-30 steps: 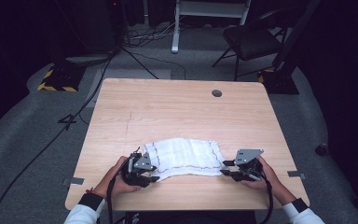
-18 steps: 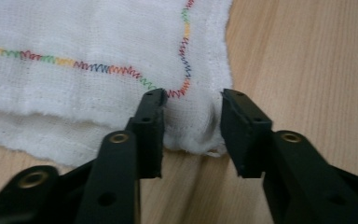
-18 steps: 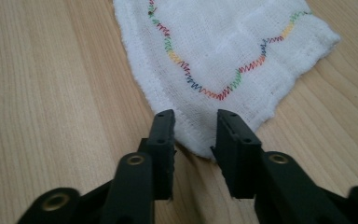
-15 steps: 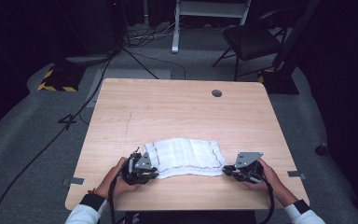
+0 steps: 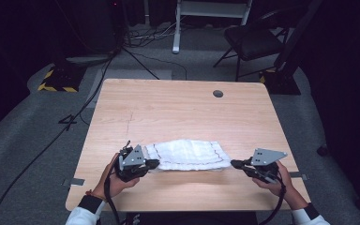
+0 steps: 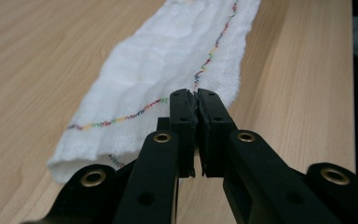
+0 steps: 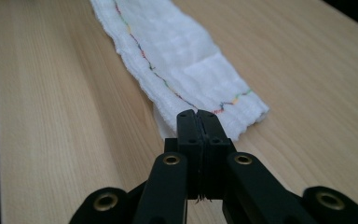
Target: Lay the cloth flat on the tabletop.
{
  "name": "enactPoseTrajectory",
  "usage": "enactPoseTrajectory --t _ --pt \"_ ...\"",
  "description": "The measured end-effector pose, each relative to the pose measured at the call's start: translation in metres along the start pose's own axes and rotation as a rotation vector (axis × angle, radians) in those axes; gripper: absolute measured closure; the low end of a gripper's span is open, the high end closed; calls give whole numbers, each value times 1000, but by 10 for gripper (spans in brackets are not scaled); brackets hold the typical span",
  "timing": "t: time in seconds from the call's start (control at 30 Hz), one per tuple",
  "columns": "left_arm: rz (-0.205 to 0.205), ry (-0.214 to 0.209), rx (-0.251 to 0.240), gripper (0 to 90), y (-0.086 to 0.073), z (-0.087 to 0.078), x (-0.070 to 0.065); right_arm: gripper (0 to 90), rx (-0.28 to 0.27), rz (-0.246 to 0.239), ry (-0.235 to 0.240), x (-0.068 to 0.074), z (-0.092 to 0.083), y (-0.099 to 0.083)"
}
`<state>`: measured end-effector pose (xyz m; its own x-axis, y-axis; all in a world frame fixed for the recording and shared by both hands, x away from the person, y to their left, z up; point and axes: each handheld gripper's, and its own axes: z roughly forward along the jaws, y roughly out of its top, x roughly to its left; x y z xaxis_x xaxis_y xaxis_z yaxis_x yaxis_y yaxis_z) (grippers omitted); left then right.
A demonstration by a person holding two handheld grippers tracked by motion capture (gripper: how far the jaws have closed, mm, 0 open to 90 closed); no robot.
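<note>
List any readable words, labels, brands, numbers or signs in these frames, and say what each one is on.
None can be read.
White cloth: multicoloured stitched lines, no lettering.
Wooden table: bare wood with a round grommet, unmarked.
Left gripper and right gripper: black jaws and brass rivets, no markings.
Yellow-and-black hazard stripes on a floor base: a pattern, not text.

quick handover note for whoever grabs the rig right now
Left hand-held gripper: jaws shut at the cloth's left end; whether it pinches the fabric cannot be told.
Right hand-held gripper: jaws shut on nothing, just off the cloth's right end.
Cloth lies folded into a long strip near the front edge of the table.
Done: the strip fold.
Left: probably regrip both ends and fold again.
</note>
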<state>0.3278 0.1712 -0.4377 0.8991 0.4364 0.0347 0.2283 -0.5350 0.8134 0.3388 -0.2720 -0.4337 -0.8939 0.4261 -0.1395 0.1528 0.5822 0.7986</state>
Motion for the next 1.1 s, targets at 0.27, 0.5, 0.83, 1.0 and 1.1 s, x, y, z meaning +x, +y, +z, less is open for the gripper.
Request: enactPoseTrajectory --t 0.27,0.5,0.83,1.0,1.1 --pt "29 3 -101 858 25 -23 -9 891 -137 11 -56 4 -43 18" --pt "41 21 -171 859 57 -35 -7 892 -224 9 -141 1 -72 41" --pt "37 98 -179 860 86 -28 23 892 -244 22 -245 -26 -71 64" --pt "-3 121 -159 860 86 -8 51 893 -205 70 -277 -58 -47 65" --pt "-25 147 -132 861 86 10 72 893 -169 85 -293 -75 -29 67"
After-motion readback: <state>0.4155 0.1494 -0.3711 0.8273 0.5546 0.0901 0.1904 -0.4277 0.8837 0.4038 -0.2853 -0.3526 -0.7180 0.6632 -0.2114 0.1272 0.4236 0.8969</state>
